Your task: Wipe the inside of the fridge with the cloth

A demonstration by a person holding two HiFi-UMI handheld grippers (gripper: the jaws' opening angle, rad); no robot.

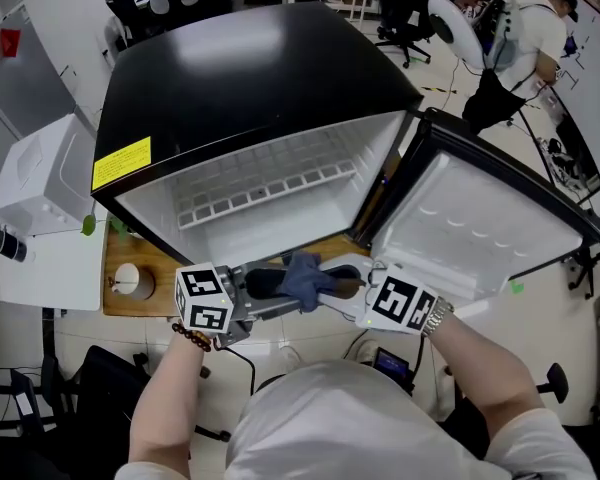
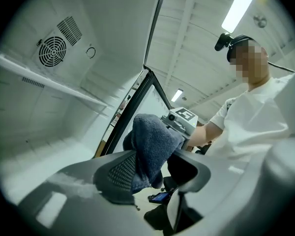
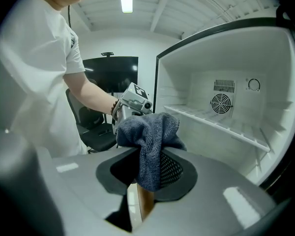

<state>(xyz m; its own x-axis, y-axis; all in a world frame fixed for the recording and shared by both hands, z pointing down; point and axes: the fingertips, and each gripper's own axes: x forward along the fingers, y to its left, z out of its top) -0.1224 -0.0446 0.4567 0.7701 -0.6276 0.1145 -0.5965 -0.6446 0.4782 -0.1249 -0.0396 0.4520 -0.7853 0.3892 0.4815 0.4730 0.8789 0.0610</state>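
Note:
A blue cloth point(image 1: 302, 276) hangs between my two grippers, which face each other just in front of the open fridge point(image 1: 265, 193). My right gripper point(image 1: 332, 280) is shut on the cloth point(image 3: 150, 132), which bunches above its pads and droops between them. My left gripper point(image 1: 268, 286) stands open; the cloth point(image 2: 152, 141) hangs inside its jaws, lying against the left pad with a gap to the right one. In the right gripper view my right gripper point(image 3: 145, 168) points past the left gripper's camera block toward the fridge. In the left gripper view my left gripper point(image 2: 155, 170) points at the right one.
The fridge door point(image 1: 475, 228) swings open to the right. Inside are a white shelf point(image 3: 216, 124) and a fan grille point(image 3: 221, 102) on the back wall. A white appliance point(image 1: 30, 183) and a wooden board point(image 1: 145, 258) sit at the left. A person point(image 1: 525, 38) stands far right.

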